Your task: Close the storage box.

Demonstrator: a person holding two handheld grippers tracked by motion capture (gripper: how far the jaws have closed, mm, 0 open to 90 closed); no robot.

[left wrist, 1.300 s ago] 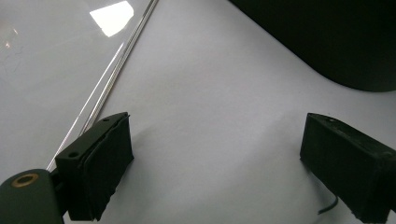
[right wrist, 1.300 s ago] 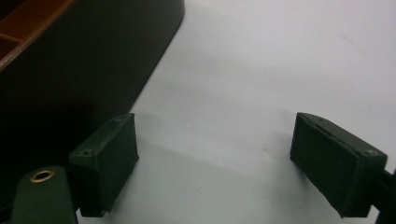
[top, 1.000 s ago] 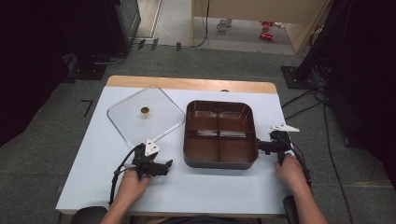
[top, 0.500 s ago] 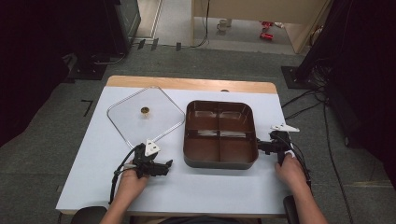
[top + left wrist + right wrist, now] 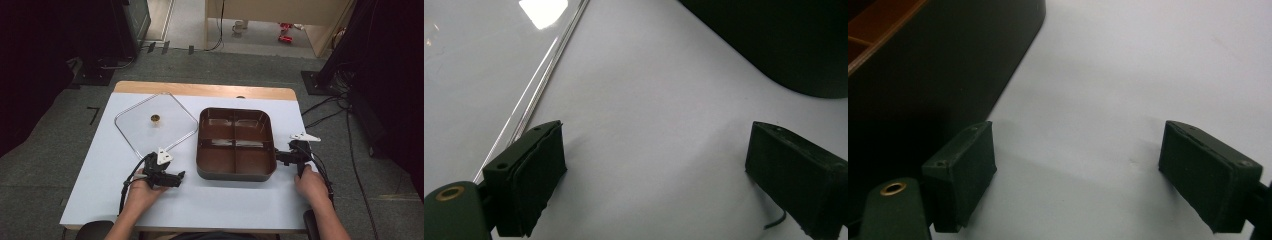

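Note:
A dark brown tray with four compartments sits right of centre on the white table. To its left lies a clear square lid with a small gold knob. My left gripper rests on the table below the lid's near corner, left of the tray, open and empty. In the left gripper view the lid's edge runs up the left and the tray's dark corner is at the upper right. My right gripper lies by the tray's right wall, open, nothing between its jaws.
The table's wooden far edge borders a grey carpet floor. Cables trail on the floor at right near dark stands. A person's hands hold both grippers from the near edge.

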